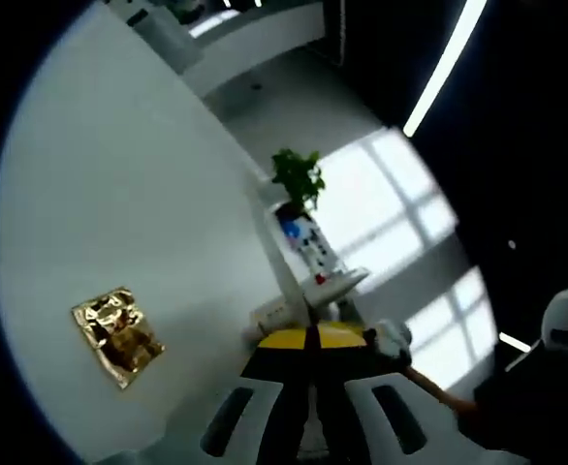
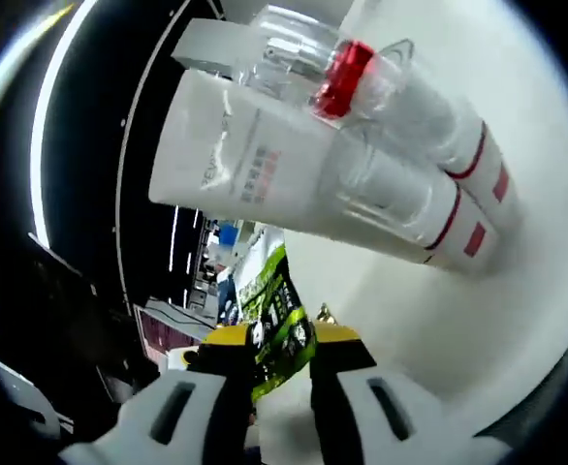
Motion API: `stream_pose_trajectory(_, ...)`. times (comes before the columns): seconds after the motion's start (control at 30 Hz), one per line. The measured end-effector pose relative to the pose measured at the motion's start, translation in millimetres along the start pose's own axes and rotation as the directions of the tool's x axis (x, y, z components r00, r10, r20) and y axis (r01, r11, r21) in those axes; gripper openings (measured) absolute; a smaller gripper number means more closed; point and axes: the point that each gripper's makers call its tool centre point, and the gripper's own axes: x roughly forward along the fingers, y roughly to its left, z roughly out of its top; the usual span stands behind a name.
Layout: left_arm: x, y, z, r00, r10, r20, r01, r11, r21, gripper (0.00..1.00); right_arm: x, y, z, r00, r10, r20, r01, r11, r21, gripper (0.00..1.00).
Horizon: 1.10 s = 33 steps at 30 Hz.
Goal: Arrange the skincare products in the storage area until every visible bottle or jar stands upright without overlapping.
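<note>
In the right gripper view, skincare products stand close together on the white table (image 2: 429, 329): a white tube (image 2: 231, 155), a clear bottle with a red collar (image 2: 347, 68), and two white bottles with red stripes (image 2: 463, 218). They look tilted because the view is rolled. My right gripper (image 2: 282, 339) is shut on a green patterned sachet (image 2: 279, 300) just short of them. In the left gripper view, my left gripper (image 1: 311, 339) has its yellow tips together with nothing between them. A gold foil packet (image 1: 117, 334) lies flat on the white surface to its left.
A potted green plant (image 1: 299, 179) and a white stand with blue and red marks (image 1: 308, 247) sit at the white surface's far edge. Bright windows and a ceiling light strip (image 1: 444, 68) lie beyond. A hand (image 1: 439, 392) shows by the left jaws.
</note>
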Motion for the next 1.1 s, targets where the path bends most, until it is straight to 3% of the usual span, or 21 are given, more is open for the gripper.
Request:
stream_pose_trajectory(0.1,-0.2,-1.8,2.2,1.0,-0.011,0.007,0.011,1.0,-0.014,0.0,-1.3,0.6,0.9,1.0,-0.002,0.003,0.002,1.0,-0.006,0.07)
stream_pose_trajectory(0.23,0.5,-2.3,2.1,1.0,-0.019,0.006,0.019,1.0,-0.014,0.0,-1.5,7.4,3.2,1.0,0.024,0.013,-0.025,1.0,0.012,0.03)
stream_pose_trajectory(0.57,4.1,0.8,4.3,1.0,-0.018,0.019,0.018,1.0,0.024,0.03,-6.5,21.5,9.5,0.996,0.087,0.001,-0.087,0.996,0.002,0.01)
stream_pose_trajectory(0.73,4.2,4.5,14.5,0.999,-0.033,0.042,0.034,0.999,-0.016,0.09,-10.8,24.2,4.9,0.995,0.094,-0.025,-0.094,0.995,-0.024,0.01)
stream_pose_trajectory(1.1,8.1,12.7,31.7,0.997,-0.038,0.069,0.04,0.999,-0.035,0.07,-17.3,30.5,-1.4,0.991,0.118,-0.059,-0.12,0.992,-0.027,0.01)
